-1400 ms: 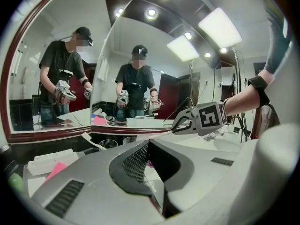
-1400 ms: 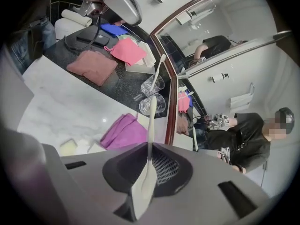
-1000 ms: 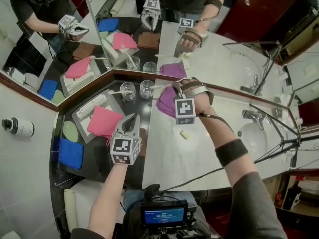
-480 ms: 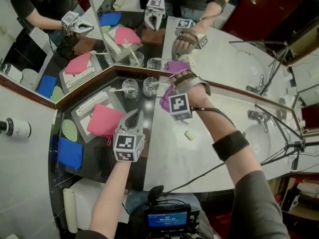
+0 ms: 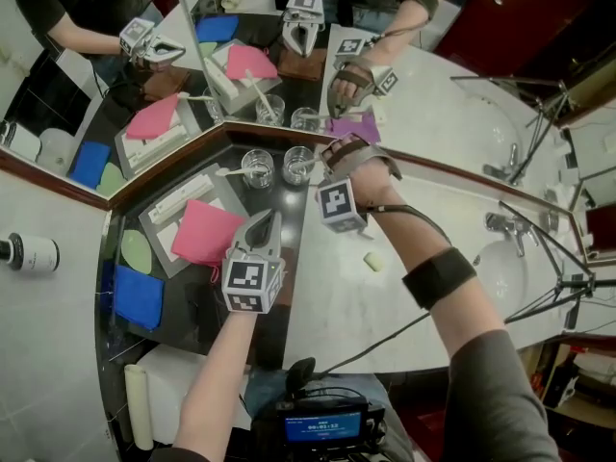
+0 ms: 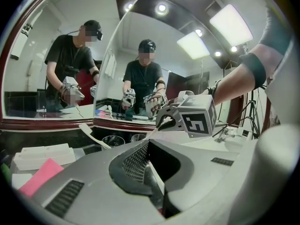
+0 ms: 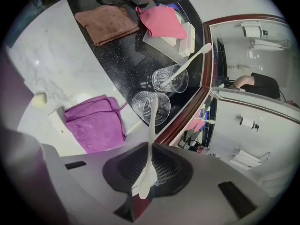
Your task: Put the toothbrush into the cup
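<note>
While the left gripper (image 5: 260, 231) hangs shut and empty over the black counter at about 7 o'clock of the cup (image 7: 140, 108), the right gripper (image 7: 147, 175) has its jaws narrowly parted and pressed on the toothbrush (image 7: 151, 139), pinching it near its broader end. That grip is thin and sits far back on a long, slim shaft, so the likeliest trouble, as I judge it, is the shaft pivoting between the pads if its tip catches the glass rim. A push against the rim could also slide or tip the light cup on the smooth counter. Letting go too high or too slanted could send the toothbrush skating off the rim toward the purple cloth (image 7: 93, 121) at 8 o'clock. A drift toward 1 o'clock would meet the second cup (image 7: 161, 76), which stands just beside the first and already holds a toothbrush of its own (image 7: 190, 62). In the right gripper view the held toothbrush has its long axis running from 6 o'clock at the jaws to 12 o'clock. Its slim end leads and overlaps the cup's mouth, while the broad end, probably the head, trails behind the pads. Whether the tip is already below the rim I cannot tell. It slants down and away toward the mirror.
</note>
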Motion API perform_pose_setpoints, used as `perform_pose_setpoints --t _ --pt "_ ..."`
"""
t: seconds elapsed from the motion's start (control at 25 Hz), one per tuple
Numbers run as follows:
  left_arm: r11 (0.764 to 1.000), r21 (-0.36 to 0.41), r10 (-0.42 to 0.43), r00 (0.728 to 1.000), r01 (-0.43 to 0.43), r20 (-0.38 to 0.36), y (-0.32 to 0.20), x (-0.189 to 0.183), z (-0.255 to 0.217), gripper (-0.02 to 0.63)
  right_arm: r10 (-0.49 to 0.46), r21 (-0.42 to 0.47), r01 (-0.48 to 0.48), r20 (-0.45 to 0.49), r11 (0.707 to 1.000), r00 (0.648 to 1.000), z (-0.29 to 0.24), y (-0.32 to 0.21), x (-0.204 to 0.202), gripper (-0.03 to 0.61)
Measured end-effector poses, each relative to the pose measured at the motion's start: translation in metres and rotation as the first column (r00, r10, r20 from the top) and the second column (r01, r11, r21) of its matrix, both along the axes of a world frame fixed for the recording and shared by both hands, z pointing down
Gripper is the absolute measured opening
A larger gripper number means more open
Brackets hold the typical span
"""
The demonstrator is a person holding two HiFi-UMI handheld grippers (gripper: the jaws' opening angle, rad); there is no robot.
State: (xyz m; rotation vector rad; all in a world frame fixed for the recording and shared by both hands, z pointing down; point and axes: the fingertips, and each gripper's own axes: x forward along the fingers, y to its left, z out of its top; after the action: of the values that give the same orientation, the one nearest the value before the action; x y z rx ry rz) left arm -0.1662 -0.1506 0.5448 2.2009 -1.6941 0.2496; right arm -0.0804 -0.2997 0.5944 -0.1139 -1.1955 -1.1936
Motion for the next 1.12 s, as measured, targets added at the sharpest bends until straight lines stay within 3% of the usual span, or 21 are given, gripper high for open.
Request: perform_pose_setpoints --t 0.24,0.56,0.6,0.68,1.12 --pt "1.000 -0.005 -0.004 1.000 0.004 -0.006 0.001 -0.004 0.005 0.000 0.025 -0.052 -0.024 0.028 0.998 0.999 0.021 0.004 -0.011 0.055" --pt "0.999 -0.033 0.006 1.000 -0.006 -0.017 0.004 -0.004 0.011 0.000 0.024 -0.056 -0.023 0.028 0.998 0.999 0.024 0.006 -0.020 0.065" --pt "0.999 -0.034 0.003 1.000 -0.004 -0.016 0.004 -0.005 0.013 0.000 0.029 -0.061 -0.027 0.032 0.998 0.999 0.026 0.006 -0.020 0.072" --pt "0.999 -0.038 0.004 1.000 -0.005 -0.020 0.004 -0.005 0.012 0.000 0.039 -0.073 -0.035 0.045 0.997 0.998 0.029 0.006 -0.021 0.148" --pt "0.999 -0.037 -0.012 1.000 0.012 -0.023 0.004 -0.009 0.017 0.000 0.032 -0.080 -0.025 0.086 0.997 0.996 0.027 0.009 -0.031 0.178"
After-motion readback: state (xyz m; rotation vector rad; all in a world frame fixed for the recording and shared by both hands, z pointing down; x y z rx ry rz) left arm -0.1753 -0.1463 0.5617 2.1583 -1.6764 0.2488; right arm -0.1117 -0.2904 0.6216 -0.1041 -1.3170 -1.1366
